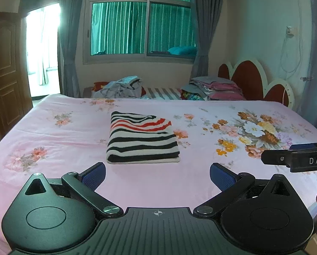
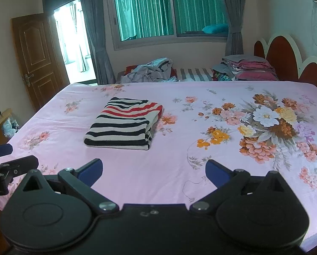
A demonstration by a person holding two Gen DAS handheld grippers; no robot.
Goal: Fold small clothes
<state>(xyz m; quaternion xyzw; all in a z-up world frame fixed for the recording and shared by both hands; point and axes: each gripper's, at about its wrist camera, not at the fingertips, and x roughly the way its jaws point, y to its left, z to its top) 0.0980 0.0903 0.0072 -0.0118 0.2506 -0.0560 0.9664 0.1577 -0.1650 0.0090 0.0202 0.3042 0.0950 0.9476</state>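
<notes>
A folded garment with black, white and red stripes (image 1: 142, 137) lies flat on the pink floral bed sheet (image 1: 62, 131); it also shows in the right wrist view (image 2: 124, 124). My left gripper (image 1: 157, 175) is open and empty, held above the sheet just in front of the garment. My right gripper (image 2: 154, 172) is open and empty, in front of and to the right of the garment. The right gripper shows at the right edge of the left wrist view (image 1: 296, 159); the left gripper shows at the left edge of the right wrist view (image 2: 5, 170).
A heap of unfolded clothes (image 1: 121, 87) and a stack of folded linens (image 1: 213, 88) lie beyond the bed's far edge, by the red headboard (image 1: 249, 78). A wooden door (image 1: 4, 68) stands at the left. A window with curtains (image 1: 141, 25) is behind.
</notes>
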